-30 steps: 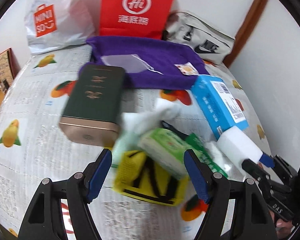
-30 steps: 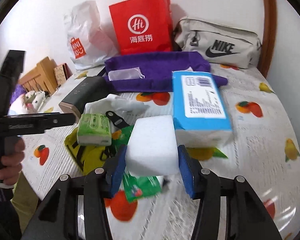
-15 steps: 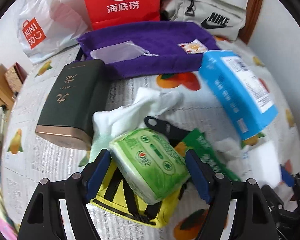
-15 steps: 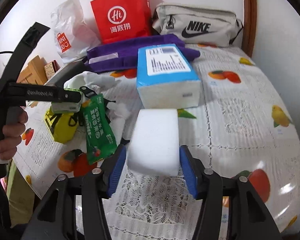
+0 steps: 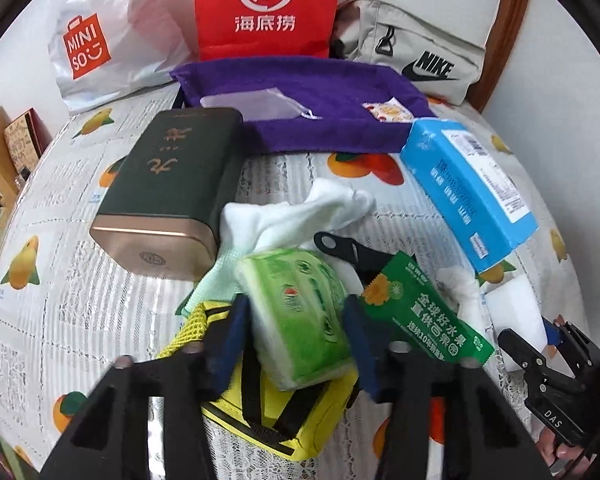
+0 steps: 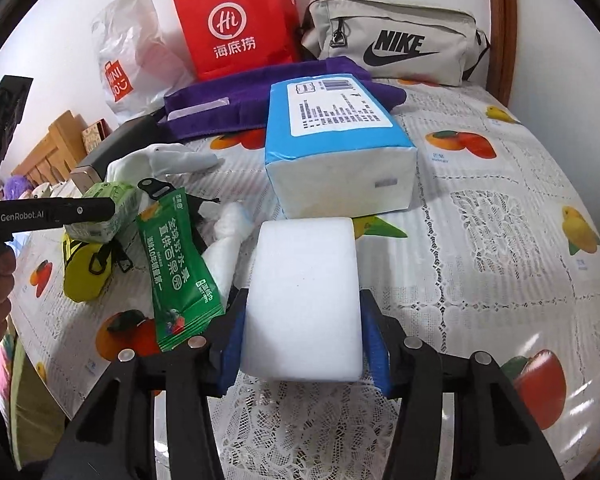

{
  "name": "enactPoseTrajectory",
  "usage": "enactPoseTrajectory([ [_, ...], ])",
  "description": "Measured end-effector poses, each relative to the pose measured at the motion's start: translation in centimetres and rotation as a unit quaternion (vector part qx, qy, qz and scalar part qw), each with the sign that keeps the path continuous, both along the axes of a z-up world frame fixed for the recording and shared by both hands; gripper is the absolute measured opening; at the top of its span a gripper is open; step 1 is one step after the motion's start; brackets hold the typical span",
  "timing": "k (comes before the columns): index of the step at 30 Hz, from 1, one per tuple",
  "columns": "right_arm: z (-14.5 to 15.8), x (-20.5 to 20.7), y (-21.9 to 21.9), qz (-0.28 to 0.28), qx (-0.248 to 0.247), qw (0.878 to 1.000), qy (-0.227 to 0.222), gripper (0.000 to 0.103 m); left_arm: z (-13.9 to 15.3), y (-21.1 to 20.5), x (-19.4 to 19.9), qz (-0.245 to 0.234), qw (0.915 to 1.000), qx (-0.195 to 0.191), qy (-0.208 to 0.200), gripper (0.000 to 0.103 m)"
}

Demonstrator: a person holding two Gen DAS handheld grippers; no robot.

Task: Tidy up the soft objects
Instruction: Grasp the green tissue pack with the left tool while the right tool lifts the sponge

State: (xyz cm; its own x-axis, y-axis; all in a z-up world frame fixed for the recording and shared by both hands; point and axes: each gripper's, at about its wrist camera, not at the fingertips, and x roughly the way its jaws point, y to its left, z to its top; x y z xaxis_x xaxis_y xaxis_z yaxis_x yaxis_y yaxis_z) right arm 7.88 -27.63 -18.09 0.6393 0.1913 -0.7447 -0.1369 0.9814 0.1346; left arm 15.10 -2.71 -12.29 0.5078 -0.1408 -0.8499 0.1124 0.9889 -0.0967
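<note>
My left gripper (image 5: 296,336) is shut on a green tissue pack (image 5: 300,312), which sits on a yellow mesh pouch (image 5: 268,412). That pack also shows in the right wrist view (image 6: 112,210). My right gripper (image 6: 304,340) is shut on a white sponge block (image 6: 304,300), low over the tablecloth; the block also shows in the left wrist view (image 5: 516,312). A white cloth (image 5: 296,216), a green snack packet (image 5: 424,316) and a blue tissue pack (image 5: 468,188) lie around them.
A dark green tin (image 5: 172,188) lies at the left. A purple cloth (image 5: 300,104), a red paper bag (image 5: 266,8), a white Miniso bag (image 5: 100,40) and a grey Nike bag (image 5: 416,60) stand at the back. The table edge (image 6: 40,360) is near the left.
My left gripper has closed in on the green tissue pack and gripped it. My right gripper has drawn the white sponge back from the pile, toward the near side of the table.
</note>
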Motion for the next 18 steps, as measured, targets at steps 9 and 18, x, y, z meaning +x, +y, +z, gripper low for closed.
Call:
enactPoseTrajectory([
  [9,0.5,0.9,-1.0,-0.019,0.019,1.000,-0.015,0.051,1.4,1.9,-1.6,-0.005,0.9990,-0.043,-0.013,0.032],
  [18,0.2,2.8,0.9,-0.001,0.026,1.000,-0.011,0.050,2.3,3.9,-2.8,0.005,0.9980,-0.059,-0.024,0.032],
])
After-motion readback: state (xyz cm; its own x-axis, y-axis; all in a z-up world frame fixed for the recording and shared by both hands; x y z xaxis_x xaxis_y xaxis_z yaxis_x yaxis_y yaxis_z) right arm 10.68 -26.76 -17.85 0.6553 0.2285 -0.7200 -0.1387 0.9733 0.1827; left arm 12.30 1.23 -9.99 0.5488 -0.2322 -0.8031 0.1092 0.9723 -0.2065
